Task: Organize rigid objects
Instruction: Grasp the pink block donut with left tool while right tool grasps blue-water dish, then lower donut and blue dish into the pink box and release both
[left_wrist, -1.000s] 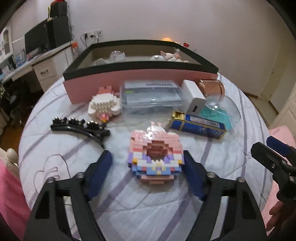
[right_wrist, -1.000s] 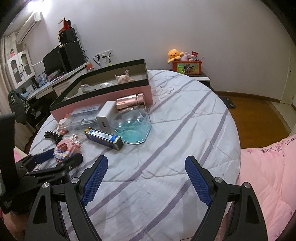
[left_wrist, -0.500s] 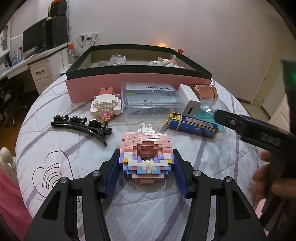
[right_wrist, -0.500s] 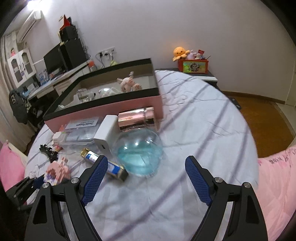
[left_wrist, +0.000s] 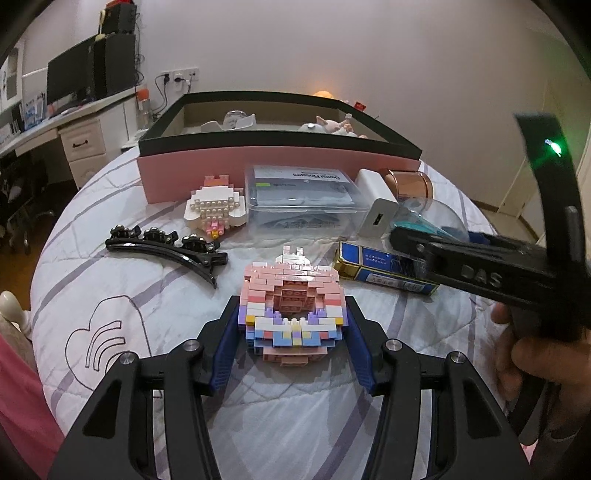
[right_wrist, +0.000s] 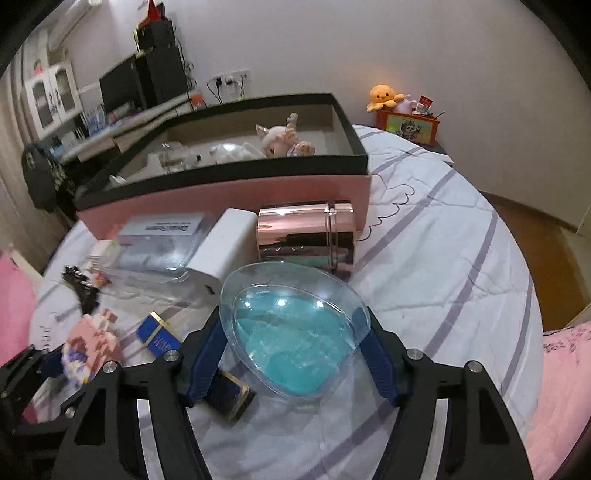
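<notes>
Left gripper: jaws closed against the two flanks of the pink brick model, which sits on the quilted bed cover dead ahead at 12 o'clock between the blue pads; whether the model is lifted or resting cannot be told. Right gripper: jaws straddling the clear dome with its turquoise interior, pads close at both sides, contact not certain; the dome lies at 12 o'clock from the jaws, its wider axis running across them from 9 to 3 o'clock. Pink storage box: open-topped, beyond both grippers at 12 o'clock, already holding a plush toy and glassware; judged the destination. Between dome and box lie the rose-gold canister on its side and the white power bank; the blue carton passes under the right gripper's left finger at 9 o'clock. Critical relation: each gripper has its object centred between its fingers, the box straight ahead; the right gripper is the nearer to the box, yet must clear the canister, so its likely path is up, then forward.
</notes>
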